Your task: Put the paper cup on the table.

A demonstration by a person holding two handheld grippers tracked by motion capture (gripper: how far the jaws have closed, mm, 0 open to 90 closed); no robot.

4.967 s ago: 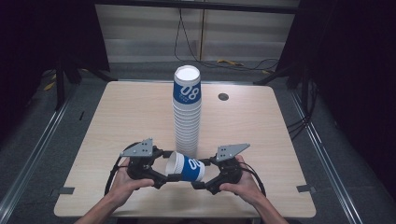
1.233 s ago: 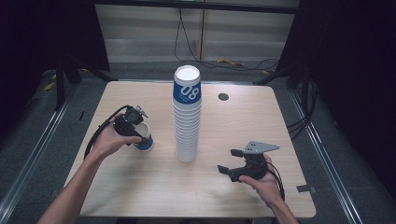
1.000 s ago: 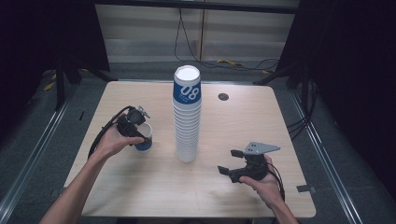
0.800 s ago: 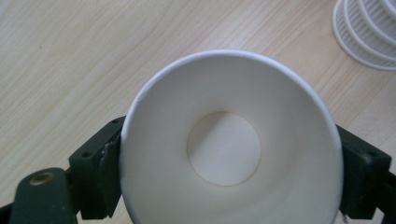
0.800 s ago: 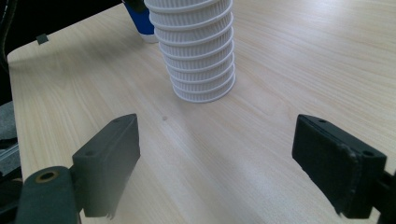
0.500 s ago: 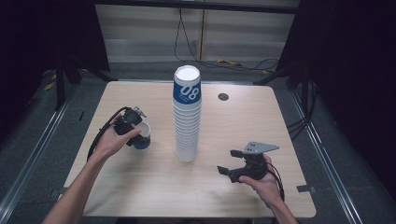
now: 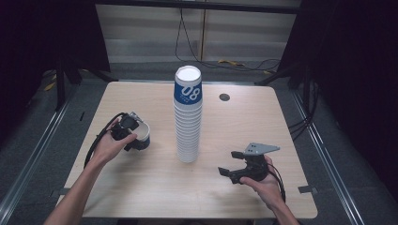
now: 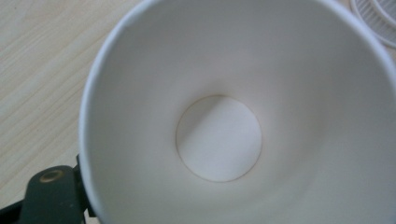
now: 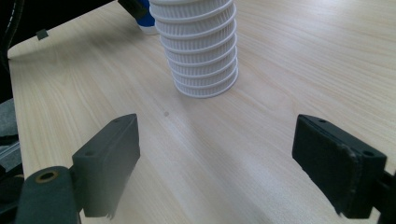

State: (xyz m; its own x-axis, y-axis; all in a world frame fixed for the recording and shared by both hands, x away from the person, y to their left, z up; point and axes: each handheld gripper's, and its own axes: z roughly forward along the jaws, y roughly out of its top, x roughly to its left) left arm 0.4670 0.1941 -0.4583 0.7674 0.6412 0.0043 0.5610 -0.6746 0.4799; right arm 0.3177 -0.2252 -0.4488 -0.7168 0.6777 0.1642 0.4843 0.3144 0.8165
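Left hand-held gripper [image 7: 133,136] at the left-hand part of the desk [image 7: 141,187], pinching a single paper cup [image 7: 141,136] by its rim wall; its jaws have just been closing, with the cup wall between them. The cup stands upright, white mouth up and blue band on its side, about midway between the desk's near and far edges and inboard of the left edge. In the left gripper view the cup's interior [image 8: 243,116] and round base face the camera, and one black jaw sits outside the wall at lower left. Tall cup stack [image 7: 188,117] upright at mid-desk, apart from the held cup, with bare wood between them. Right hand-held gripper [image 7: 234,171] near the desk's front right, jaws spread wide with nothing between them; in the right gripper view its two pads [image 9: 112,158] frame open wood, the stack's base [image 9: 201,70] ahead and clear of both. A small dark round disc [image 7: 224,97] lies near the far edge, right of the stack.
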